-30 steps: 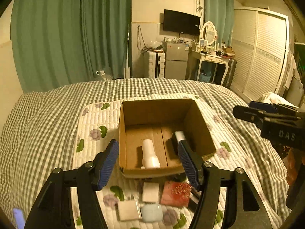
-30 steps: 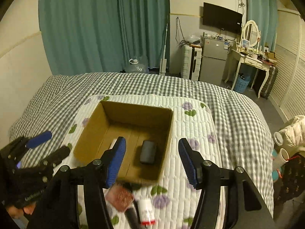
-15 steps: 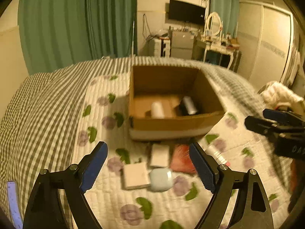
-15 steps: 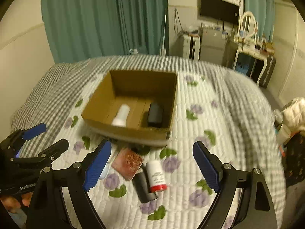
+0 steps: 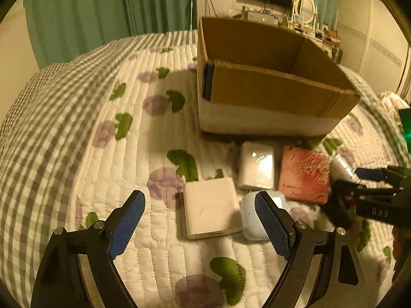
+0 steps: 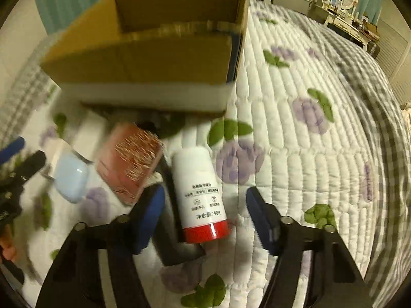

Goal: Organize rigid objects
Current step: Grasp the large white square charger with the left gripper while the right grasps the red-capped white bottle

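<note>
Bed with floral quilt (image 5: 154, 231), cardboard box (image 5: 269, 95) at rear. In front, left to right: white flat box (image 5: 209, 208), pale blue case (image 6: 69, 177), red packet (image 6: 131, 159), black item (image 6: 174, 238), white bottle (image 6: 197, 192), red cap, marked "40g". Left gripper (image 5: 200, 225) and right gripper (image 6: 205, 213): jaws apart, empty.

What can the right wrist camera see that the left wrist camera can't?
Only the right wrist view clearly shows the white bottle with a red cap, lying between the open right gripper, and a black object beside it. Only the left wrist view clearly shows the flat white box between the open left gripper. Both show the cardboard box, pink box and pale blue case.
</note>
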A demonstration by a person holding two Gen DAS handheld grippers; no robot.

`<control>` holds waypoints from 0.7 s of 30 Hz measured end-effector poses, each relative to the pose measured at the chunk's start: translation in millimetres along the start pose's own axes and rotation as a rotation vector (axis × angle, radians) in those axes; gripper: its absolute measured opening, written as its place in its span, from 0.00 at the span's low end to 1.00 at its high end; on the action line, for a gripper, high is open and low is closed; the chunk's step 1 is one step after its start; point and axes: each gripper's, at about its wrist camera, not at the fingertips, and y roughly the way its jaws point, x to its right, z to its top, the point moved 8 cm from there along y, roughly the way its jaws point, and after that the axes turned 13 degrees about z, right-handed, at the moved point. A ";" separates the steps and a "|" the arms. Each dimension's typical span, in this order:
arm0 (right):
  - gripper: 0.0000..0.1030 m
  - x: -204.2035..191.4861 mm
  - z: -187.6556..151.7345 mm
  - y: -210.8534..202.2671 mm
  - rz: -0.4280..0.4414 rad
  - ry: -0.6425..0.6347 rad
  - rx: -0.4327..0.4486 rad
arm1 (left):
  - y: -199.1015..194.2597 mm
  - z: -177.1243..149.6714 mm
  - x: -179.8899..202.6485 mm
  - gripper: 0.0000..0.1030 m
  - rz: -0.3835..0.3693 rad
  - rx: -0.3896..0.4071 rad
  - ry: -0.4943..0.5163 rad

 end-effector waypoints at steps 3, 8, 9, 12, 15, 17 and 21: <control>0.46 5.5 3.6 4.9 0.000 0.025 0.006 | 6.3 -3.8 -2.2 0.87 0.004 -0.013 -0.003; 0.35 4.1 6.6 11.7 -0.023 0.011 0.004 | 12.5 -8.5 -4.8 0.87 -0.027 -0.038 -0.023; 0.35 3.7 6.2 11.1 -0.025 0.009 0.010 | 14.2 -8.6 -5.3 0.87 -0.034 -0.044 -0.032; 0.35 3.6 3.5 9.8 -0.019 0.019 0.018 | 19.9 -7.9 -4.9 0.86 -0.039 -0.065 -0.046; 0.35 5.9 2.3 4.2 -0.021 0.022 0.025 | 27.4 -6.5 -1.0 0.81 -0.033 -0.082 -0.027; 0.35 4.8 4.0 2.8 -0.018 0.021 0.026 | 32.2 -6.1 3.5 0.78 -0.018 -0.089 -0.008; 0.35 3.0 3.6 1.3 -0.020 0.006 0.028 | 33.4 -4.4 9.8 0.55 -0.038 -0.092 -0.004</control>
